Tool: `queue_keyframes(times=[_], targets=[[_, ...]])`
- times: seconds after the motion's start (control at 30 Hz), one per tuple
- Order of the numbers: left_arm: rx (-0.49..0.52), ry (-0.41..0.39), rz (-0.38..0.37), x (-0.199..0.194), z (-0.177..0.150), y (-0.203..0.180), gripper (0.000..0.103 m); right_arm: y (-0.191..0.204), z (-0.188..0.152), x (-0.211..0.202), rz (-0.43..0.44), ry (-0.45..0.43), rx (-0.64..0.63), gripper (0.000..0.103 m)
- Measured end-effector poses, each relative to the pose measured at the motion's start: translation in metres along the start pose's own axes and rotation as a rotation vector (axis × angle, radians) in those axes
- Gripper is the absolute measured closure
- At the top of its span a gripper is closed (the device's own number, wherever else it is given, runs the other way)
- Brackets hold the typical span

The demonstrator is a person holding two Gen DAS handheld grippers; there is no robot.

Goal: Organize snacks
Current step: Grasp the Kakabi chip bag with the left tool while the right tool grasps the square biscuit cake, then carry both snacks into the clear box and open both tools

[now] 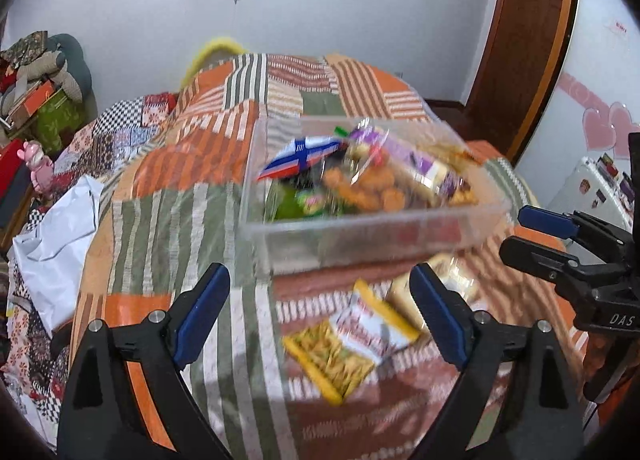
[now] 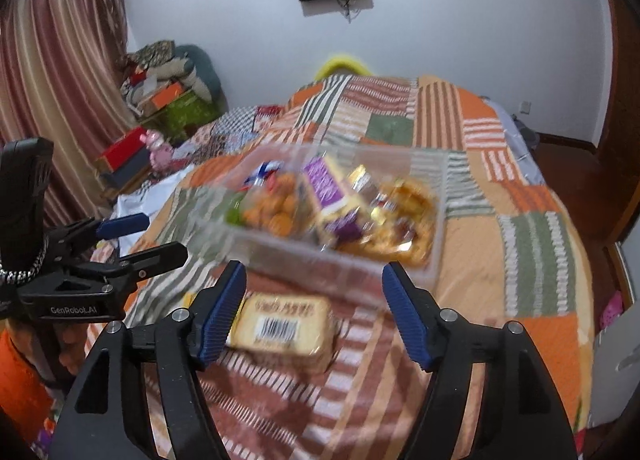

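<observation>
While both tongs, left (image 1: 320, 316) and right (image 2: 314, 312), stand apart and empty, snack packets (image 1: 352, 336) lie on the bed (image 1: 168, 200) beside the clear bin (image 1: 360, 232).

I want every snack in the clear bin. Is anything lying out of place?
Yes. Two packets lie on the patchwork cloth in front of the clear bin, outside it: a yellow-edged packet and a packet with a barcode. Neither gripper holds anything.
</observation>
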State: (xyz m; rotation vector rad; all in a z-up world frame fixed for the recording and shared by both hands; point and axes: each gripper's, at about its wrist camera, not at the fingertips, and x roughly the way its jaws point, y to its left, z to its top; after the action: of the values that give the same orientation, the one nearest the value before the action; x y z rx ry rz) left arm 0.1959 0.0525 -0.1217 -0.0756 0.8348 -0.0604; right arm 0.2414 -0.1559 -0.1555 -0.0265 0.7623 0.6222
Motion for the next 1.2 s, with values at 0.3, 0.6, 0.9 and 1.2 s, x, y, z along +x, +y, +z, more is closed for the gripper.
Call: queue_keyframes(times=[0.3,0.6,0.9,1.2], targets=[[0.011,0.095,-0.008,0.012,-0.038,0.008,0.011,0.017,-0.025,0.042,0.046,0.142,-0.01,0.027],[0.02,0.158,-0.04,0.029,-0.054,0.008,0.011,0.015,-0.033,0.062,0.014,0.183,-0.023,0.024],[-0.011,0.218,-0.118,0.059,-0.049,-0.005,0.011,0.002,-0.037,0.041,-0.019,0.149,-0.025,0.028],[0.056,0.202,-0.074,0.075,-0.049,-0.031,0.011,-0.022,-0.041,0.016,-0.039,0.116,0.042,0.029]])
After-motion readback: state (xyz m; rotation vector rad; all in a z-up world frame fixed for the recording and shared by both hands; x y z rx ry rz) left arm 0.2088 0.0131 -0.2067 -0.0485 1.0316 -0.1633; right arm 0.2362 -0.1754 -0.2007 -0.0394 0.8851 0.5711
